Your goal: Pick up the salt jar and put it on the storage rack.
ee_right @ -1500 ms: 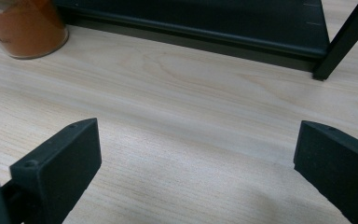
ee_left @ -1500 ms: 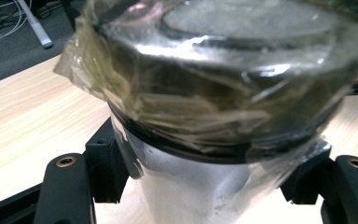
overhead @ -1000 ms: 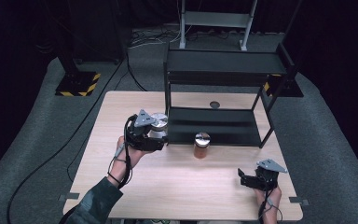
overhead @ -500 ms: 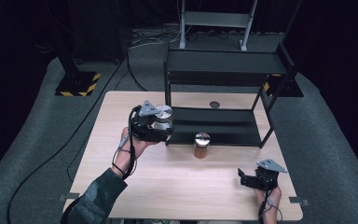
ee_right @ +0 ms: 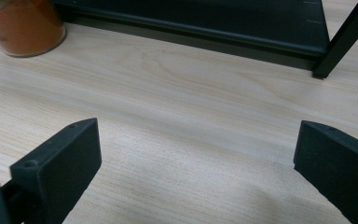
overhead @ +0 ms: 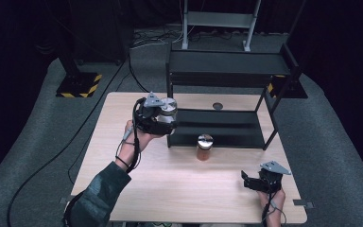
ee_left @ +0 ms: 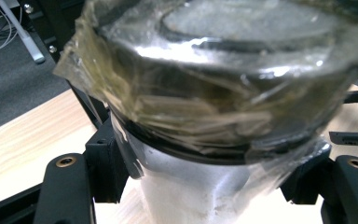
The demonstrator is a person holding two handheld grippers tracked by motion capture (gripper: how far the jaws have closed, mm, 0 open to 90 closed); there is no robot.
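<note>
Altogether two jars show: a silver-lidded jar (overhead: 168,109) clamped in the left gripper (overhead: 157,116), held above the table (overhead: 137,189) at the left end of the black shelf rack (overhead: 227,127), and an orange jar (overhead: 204,147) standing on the wood just in front of the rack's lower shelf. One rack, two tiers. The right gripper (overhead: 253,182) sits near the table's front right corner, jaws spread with nothing between them. Bare wood lies wide between it and the orange jar.
</note>
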